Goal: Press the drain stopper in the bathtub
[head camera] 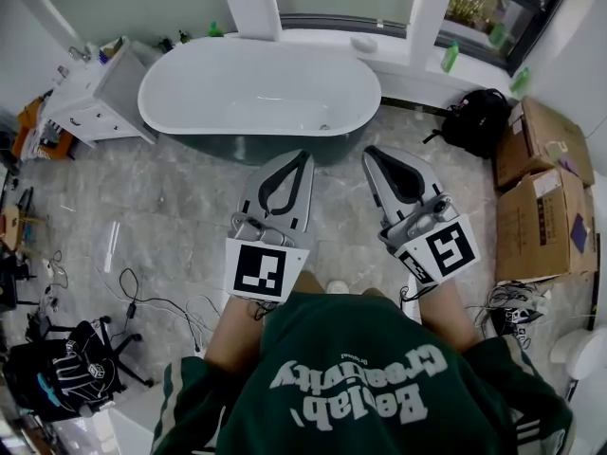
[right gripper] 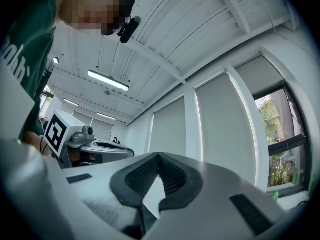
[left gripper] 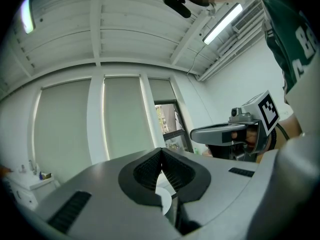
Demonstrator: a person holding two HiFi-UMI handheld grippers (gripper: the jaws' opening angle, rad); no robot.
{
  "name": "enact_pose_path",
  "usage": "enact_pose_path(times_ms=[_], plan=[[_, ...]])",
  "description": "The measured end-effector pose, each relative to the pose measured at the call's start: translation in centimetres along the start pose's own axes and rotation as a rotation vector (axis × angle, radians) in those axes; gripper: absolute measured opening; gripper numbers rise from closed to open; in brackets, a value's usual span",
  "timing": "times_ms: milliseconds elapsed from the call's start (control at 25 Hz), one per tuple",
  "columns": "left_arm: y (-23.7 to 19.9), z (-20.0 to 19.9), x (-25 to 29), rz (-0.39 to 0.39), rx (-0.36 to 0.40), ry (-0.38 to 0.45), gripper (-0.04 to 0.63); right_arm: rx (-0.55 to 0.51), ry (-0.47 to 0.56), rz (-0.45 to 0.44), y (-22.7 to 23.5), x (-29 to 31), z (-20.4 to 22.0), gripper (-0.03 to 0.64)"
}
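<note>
A white oval bathtub [head camera: 237, 88] stands ahead on the marble floor in the head view. Its small drain stopper [head camera: 325, 127] shows as a dark dot near the tub's near right wall. My left gripper [head camera: 304, 155] and right gripper [head camera: 369, 152] are held side by side in front of the tub, short of its rim. Both are shut with nothing between the jaws. The left gripper view looks up at blinds and ceiling, with its jaws [left gripper: 161, 152] closed and the right gripper [left gripper: 235, 133] beside. In the right gripper view the jaws [right gripper: 158, 157] are closed, with the left gripper [right gripper: 97, 150] at left.
A white cabinet [head camera: 95, 98] stands left of the tub. At right are a black backpack [head camera: 479, 121] and cardboard boxes [head camera: 542, 183]. Cables [head camera: 142, 301] and a black chair [head camera: 66, 373] lie at lower left. Bottles [head camera: 450, 57] stand on the window ledge.
</note>
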State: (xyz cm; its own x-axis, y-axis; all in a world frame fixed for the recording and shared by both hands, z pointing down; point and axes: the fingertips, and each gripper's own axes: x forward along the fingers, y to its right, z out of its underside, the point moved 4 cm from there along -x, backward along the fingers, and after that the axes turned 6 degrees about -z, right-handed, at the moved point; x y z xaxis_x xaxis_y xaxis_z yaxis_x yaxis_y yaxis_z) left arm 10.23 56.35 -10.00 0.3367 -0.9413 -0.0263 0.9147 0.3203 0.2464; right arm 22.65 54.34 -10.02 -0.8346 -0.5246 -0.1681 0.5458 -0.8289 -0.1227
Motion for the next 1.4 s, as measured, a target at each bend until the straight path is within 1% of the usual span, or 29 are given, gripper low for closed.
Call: enact_pose_path(times_ms=[280, 440, 760, 960, 1160, 1400], plan=[[-0.2, 0.1, -0.2, -0.009, -0.015, 0.001, 0.003, 0.007, 0.006, -0.011, 0.0, 0.0, 0.2, 0.015], [-1.1, 0.8, 0.1, -0.013, -0.023, -0.007, 0.003, 0.009, -0.012, -0.009, 0.2, 0.8, 0.9, 0.015], [-3.1, 2.8, 3.6, 0.012, -0.034, -0.006, 0.003, 0.002, -0.043, 0.006, 2.7, 3.3, 2.9, 0.015], [-6.1, 5.0, 7.8, 0.03, -0.058, -0.014, 0.003, -0.007, -0.074, 0.008, 5.3, 7.1, 4.9, 0.015], [-10.2, 7.2, 14.0, 0.077, -0.008, 0.007, 0.003, -0.052, -0.098, 0.043, 10.0, 12.4, 7.1, 0.015], [-15.5, 9.1, 21.7, 0.126, -0.022, -0.027, 0.003, -0.029, -0.13, 0.093, 16.0, 18.8, 9.1, 0.015]])
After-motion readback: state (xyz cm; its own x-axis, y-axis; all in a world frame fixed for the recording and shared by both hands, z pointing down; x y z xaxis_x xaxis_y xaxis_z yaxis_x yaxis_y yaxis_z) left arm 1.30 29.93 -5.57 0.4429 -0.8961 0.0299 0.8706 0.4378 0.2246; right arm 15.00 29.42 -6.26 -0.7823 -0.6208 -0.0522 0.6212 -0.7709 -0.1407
